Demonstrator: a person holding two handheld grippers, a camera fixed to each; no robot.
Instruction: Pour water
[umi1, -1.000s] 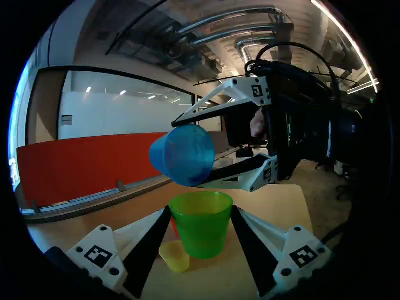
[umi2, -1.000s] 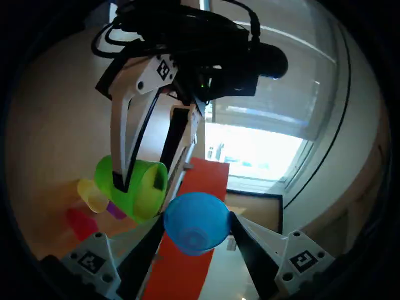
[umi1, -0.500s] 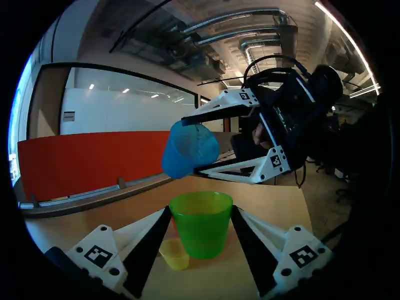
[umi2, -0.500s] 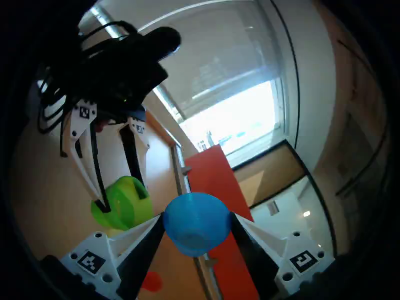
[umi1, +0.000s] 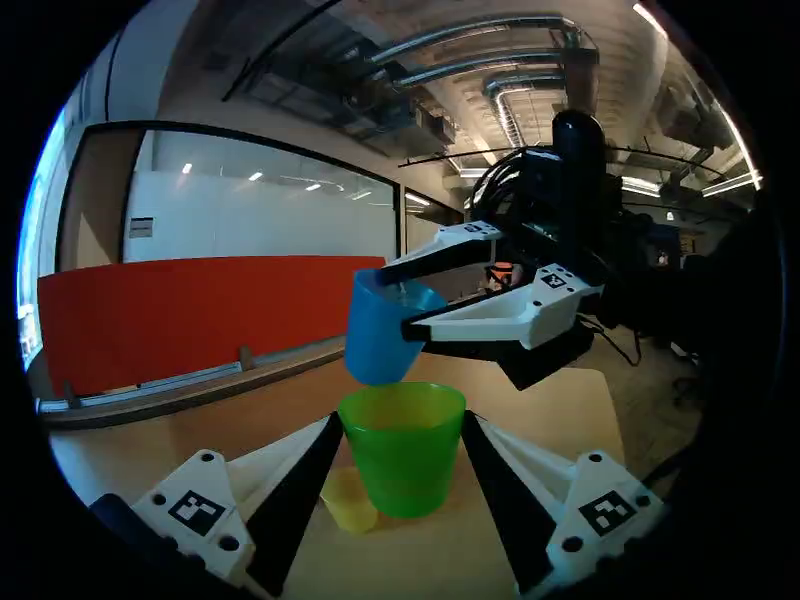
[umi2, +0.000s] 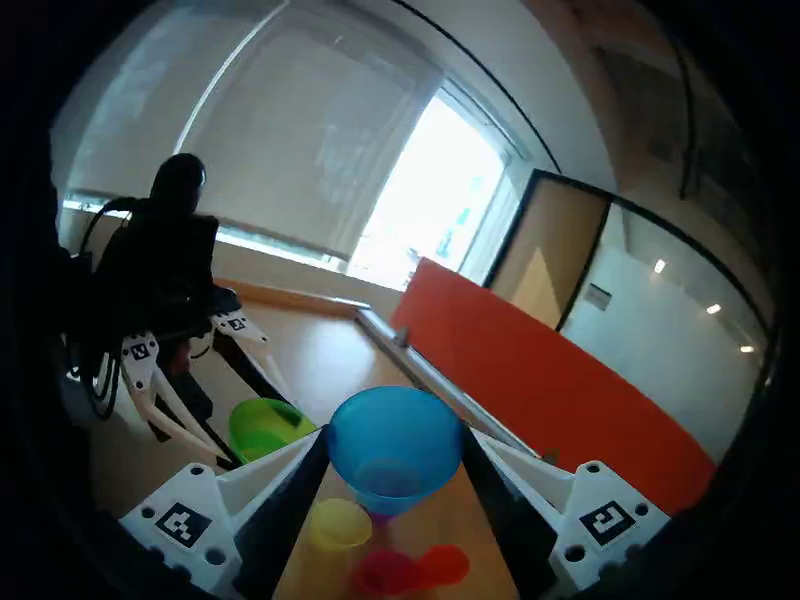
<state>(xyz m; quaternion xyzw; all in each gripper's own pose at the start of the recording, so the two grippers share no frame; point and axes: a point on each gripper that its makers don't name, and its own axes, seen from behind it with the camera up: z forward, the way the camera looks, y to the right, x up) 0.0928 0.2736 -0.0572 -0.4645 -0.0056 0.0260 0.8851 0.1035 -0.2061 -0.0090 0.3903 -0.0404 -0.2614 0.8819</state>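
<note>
A wooden table (umi1: 540, 400) meets a red partition (umi1: 180, 310). The left gripper (umi1: 403, 425) clamps a green cup (umi1: 403, 465), the right gripper (umi2: 393, 440) a blue cup (umi2: 393, 455) (hanging just above the green one). A yellow cup (umi1: 348, 500) sits nearby.

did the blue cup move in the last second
Yes. Against the green cup, the blue cup has swung from tipped on its side to nearly upright, shifting slightly right above its rim.

Left gripper (umi1: 402, 425) and right gripper (umi2: 393, 438) clamped.
</note>
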